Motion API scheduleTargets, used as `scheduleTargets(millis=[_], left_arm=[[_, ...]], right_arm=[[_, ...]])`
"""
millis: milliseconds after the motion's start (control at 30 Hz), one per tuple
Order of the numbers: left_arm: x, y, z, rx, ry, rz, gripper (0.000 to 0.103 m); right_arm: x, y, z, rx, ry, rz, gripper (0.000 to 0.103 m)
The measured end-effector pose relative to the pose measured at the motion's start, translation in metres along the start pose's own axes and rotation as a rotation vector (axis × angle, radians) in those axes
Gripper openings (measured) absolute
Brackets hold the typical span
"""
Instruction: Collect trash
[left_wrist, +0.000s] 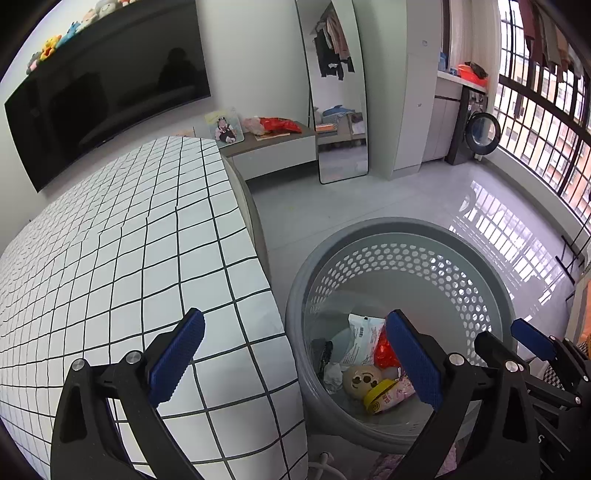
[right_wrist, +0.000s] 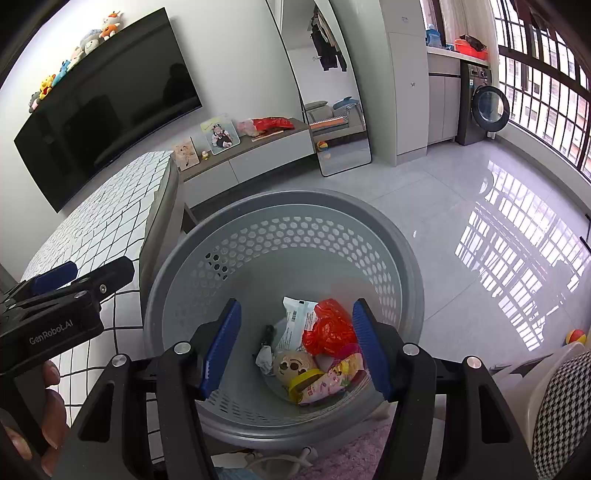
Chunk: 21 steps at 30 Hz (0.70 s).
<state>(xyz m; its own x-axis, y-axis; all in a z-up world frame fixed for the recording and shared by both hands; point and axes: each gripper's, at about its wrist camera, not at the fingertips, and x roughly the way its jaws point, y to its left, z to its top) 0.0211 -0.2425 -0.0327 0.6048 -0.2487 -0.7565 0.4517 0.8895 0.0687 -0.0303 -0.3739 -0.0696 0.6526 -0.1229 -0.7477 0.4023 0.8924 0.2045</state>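
Room: pale walls, a wall-mounted black television (right_wrist: 107, 107), a tall leaning mirror (right_wrist: 332, 110) and a glossy grey tiled floor (right_wrist: 461, 221) that throws back the window bars.
Surface: a white table top with a black grid pattern (left_wrist: 129, 258) just beside the basket; no litter shows on the part in view.
Container: a round grey plastic basket with a perforated wall (right_wrist: 280, 236), standing on the floor.
Trash: at the basket's bottom lie a white printed wrapper (right_wrist: 295, 321), a crumpled red plastic bag (right_wrist: 328, 328), a round beige piece with a cartoon face (right_wrist: 293, 365) and a pink and yellow snack packet (right_wrist: 325, 384), all touching in one heap.
Handling: likely light, soft and crinkly; film may slip, so pinch a bunched fold or a wrapper's edge.
Left gripper (left_wrist: 291, 362): jaws spread wide, nothing between them, astride the table's edge and the basket rim.
Right gripper (right_wrist: 295, 347): jaws partly apart over the basket, gripping nothing.
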Motion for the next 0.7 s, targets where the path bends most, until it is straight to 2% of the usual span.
scheduleTargets(millis=[700], left_arm=[[0.0008,0.0002,-0.0010,0.004,-0.015,0.030,0.097]], right_arm=[[0.0006,0.0010,-0.0030,0.003,0.002,0.001,0.060]])
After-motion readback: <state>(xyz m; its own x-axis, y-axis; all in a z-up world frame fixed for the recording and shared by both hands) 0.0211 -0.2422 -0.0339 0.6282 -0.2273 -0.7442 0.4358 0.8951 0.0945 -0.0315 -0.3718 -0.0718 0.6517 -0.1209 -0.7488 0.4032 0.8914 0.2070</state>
